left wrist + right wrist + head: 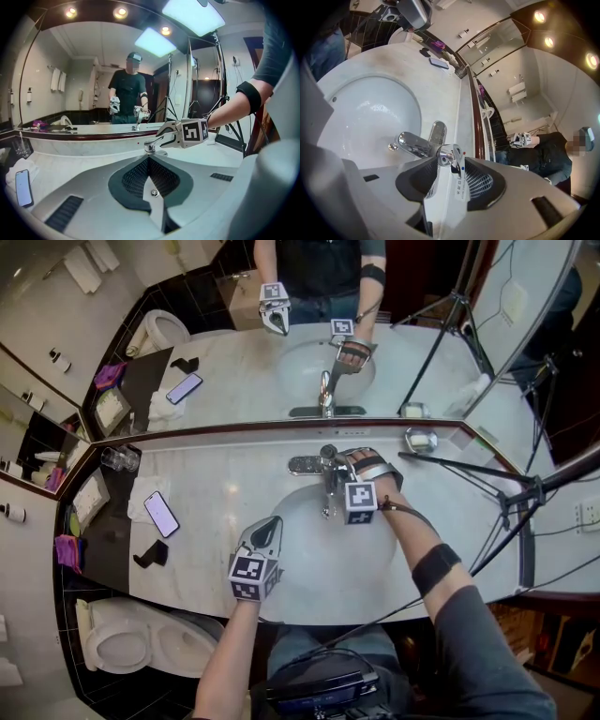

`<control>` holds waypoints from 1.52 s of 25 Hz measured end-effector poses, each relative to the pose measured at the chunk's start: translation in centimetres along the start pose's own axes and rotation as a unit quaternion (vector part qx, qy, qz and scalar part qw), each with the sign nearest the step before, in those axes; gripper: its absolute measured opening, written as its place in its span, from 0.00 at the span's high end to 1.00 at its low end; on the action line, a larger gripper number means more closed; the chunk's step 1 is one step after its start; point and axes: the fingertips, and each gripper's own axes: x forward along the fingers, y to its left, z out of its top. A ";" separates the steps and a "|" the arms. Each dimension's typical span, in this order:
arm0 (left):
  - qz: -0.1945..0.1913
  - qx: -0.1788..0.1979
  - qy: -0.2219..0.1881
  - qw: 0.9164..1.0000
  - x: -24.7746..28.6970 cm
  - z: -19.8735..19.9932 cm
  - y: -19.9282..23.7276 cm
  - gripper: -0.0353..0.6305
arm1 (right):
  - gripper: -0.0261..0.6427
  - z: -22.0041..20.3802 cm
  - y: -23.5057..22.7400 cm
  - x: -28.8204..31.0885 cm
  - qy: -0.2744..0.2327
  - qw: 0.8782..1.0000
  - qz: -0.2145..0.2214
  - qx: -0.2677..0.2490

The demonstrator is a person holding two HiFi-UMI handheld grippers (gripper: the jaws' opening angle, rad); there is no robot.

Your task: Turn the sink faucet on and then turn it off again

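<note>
Head view: your right gripper (pixel 339 463) is up at the faucet (pixel 325 476) behind the sink (pixel 298 542) on the counter (pixel 211 486), placed to work the lever. Your left gripper (pixel 270 529) hangs by the sink's near rim, out of the way. Left gripper view: jaws pressed together, nothing in them. Right gripper view: jaws spread, lever (pixel 452 154) between the pads, not clearly pinched. The sink holds no water, and no stream comes from the spout (pixel 410 143).
</note>
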 end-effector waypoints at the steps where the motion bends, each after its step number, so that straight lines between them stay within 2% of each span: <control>1: 0.001 0.000 -0.001 1.000 0.0 0.0 0.0 0.97 | 0.68 -0.2 0.3 0.3 0.003 1.000 0.001 -0.007; 8: -0.001 -0.007 0.009 1.000 0.4 -1.0 0.1 0.97 | 0.69 -0.4 0.3 0.7 0.008 0.999 -0.027 -0.025; 18: -0.002 -0.014 0.009 1.000 0.9 -1.2 0.0 0.97 | 0.69 -0.4 0.5 0.5 0.008 0.999 -0.041 -0.020; 32: -0.002 -0.018 0.010 1.000 1.0 -1.5 0.1 0.97 | 0.71 -1.1 3.8 0.3 0.006 0.999 -0.047 -0.014; 38: 0.002 -0.020 0.010 1.000 0.8 -1.8 0.2 0.97 | 0.71 -1.3 3.9 0.5 0.010 0.999 -0.050 -0.007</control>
